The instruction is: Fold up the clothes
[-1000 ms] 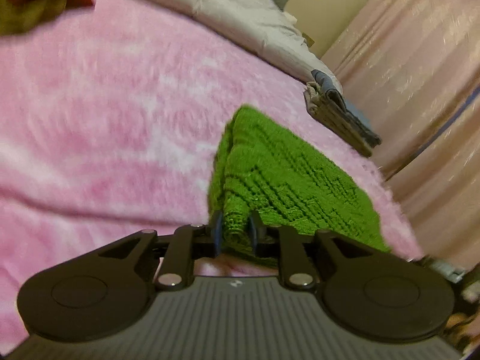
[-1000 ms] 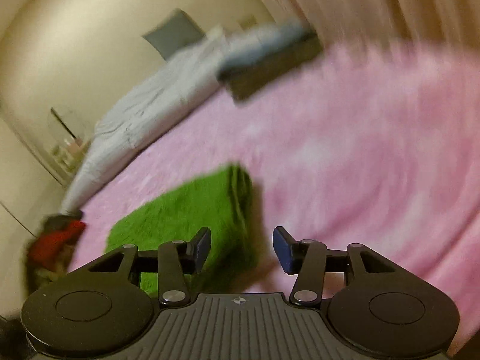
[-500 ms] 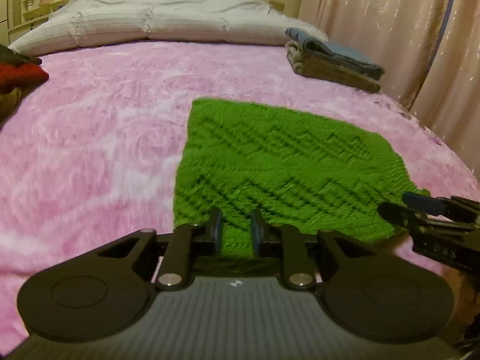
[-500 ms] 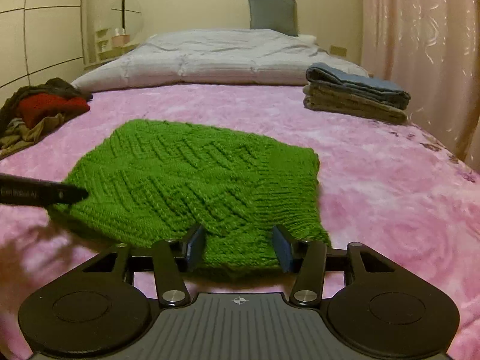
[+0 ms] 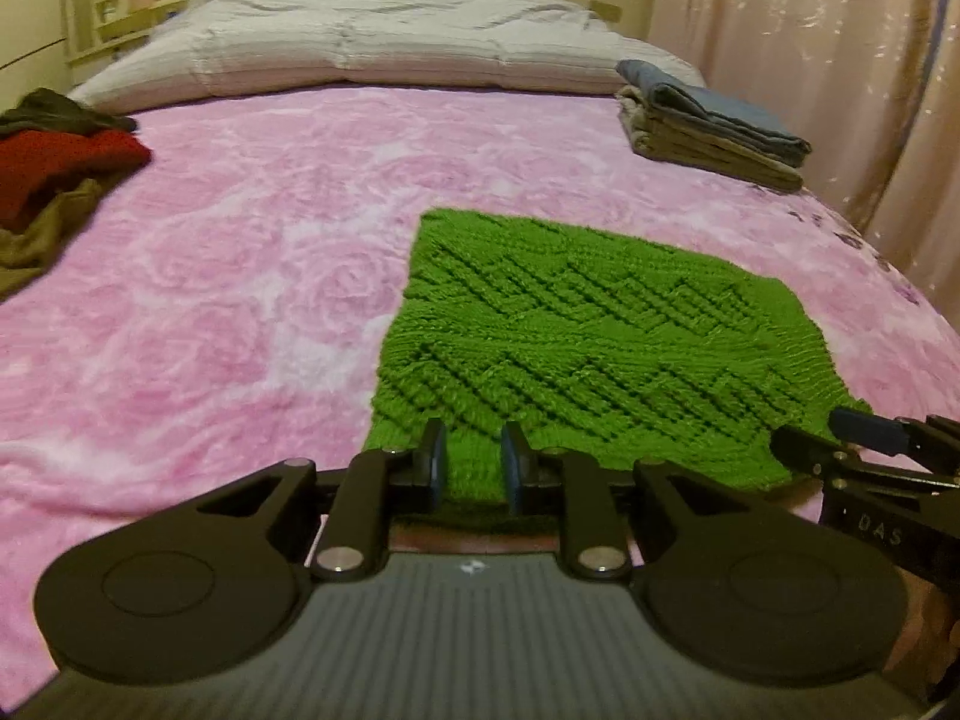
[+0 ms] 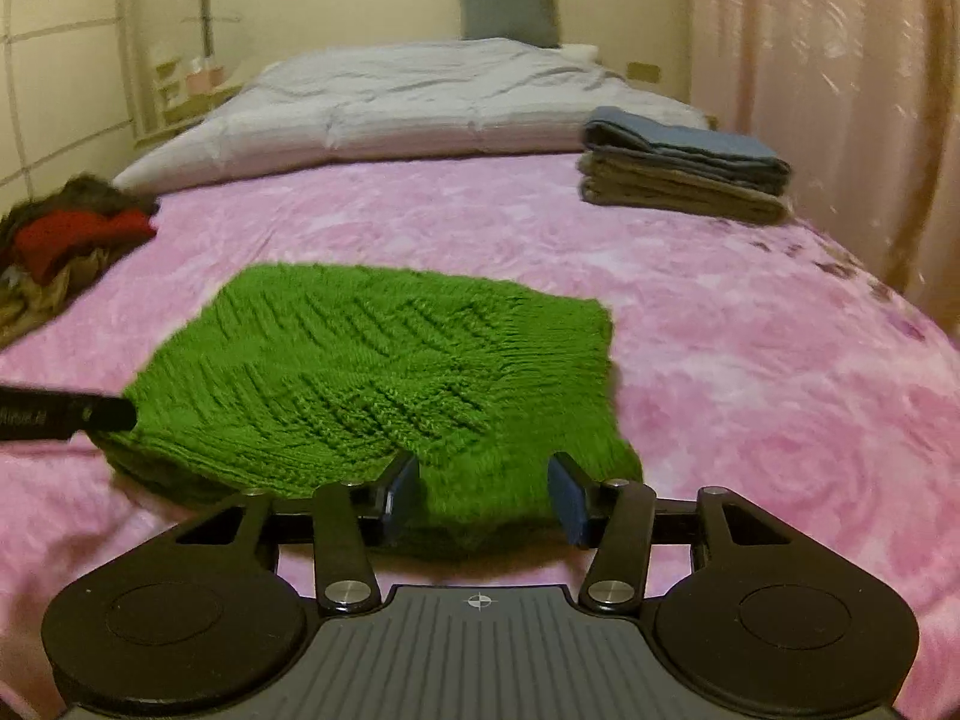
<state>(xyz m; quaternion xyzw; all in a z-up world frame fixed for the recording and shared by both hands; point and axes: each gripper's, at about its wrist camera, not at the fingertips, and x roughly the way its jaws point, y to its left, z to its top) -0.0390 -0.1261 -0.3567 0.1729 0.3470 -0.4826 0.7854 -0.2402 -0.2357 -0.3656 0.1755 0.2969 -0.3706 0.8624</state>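
Observation:
A green knitted garment [image 5: 576,336] lies folded flat on the pink blanket [image 5: 240,276]; it also shows in the right wrist view [image 6: 384,372]. My left gripper [image 5: 474,468] sits at its near left edge, jaws partly apart with green fabric between them. My right gripper [image 6: 483,495] is open over the near right edge of the garment, nothing pinched. The right gripper shows at the right of the left wrist view [image 5: 870,456].
A stack of folded clothes [image 5: 708,126] lies at the far right of the bed, also in the right wrist view [image 6: 678,168]. A heap of unfolded red and brown clothes [image 5: 54,168] lies at the left. A grey duvet [image 5: 372,42] is behind. Curtains [image 5: 840,60] hang at right.
The green garment came down from a lifted fold to lie flat. My left jaws have widened around its edge. My right gripper stayed open and settled at the garment's near edge.

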